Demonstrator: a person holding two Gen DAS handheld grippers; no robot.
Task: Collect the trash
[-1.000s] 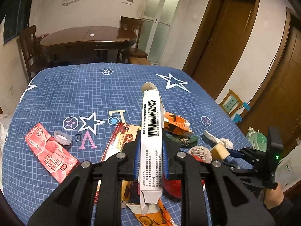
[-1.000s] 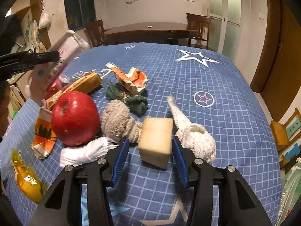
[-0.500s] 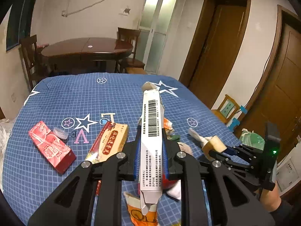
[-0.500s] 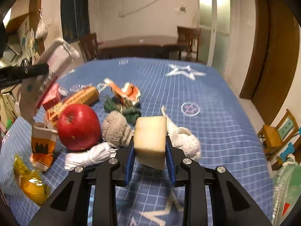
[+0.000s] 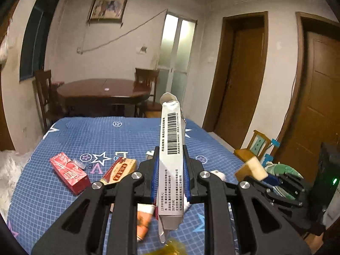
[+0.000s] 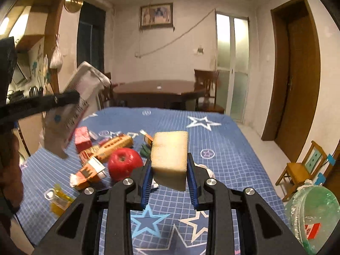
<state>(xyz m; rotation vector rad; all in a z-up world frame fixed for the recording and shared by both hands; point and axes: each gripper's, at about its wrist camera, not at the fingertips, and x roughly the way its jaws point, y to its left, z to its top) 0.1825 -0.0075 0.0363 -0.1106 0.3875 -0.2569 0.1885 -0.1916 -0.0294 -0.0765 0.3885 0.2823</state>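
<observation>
The left tool [image 5: 170, 174] was clamped on a long white carton [image 5: 171, 165], its blue pads pressed flat on the two narrow sides. The carton's long axis ran along the fingers, barcode up, far end poking well past the tips and near end hanging back between the arms. The right tool [image 6: 169, 171] was squeezed on a pale sponge block [image 6: 169, 152], gripped low so that most of the block stood above the pads.

Both pieces of trash were up off the desk [image 6: 233, 148], and the move ahead looked to turn on where the bin sat. A green bag-lined bin [image 6: 314, 210] lay low and to the right of the right tool, beyond the desk's edge. So the right hand was judged the nearer one, while the left would have to cross over with its longer load, end first.

The right wrist view showed that bin's open mouth, plus the red apple [image 6: 125, 163] and an orange wrapper [image 6: 89, 173] on the blue star cloth. The left view caught only a green sliver behind the other tool, but it alone showed the carton's grip square-on, and a red pack [image 5: 69, 173] lying flat.
</observation>
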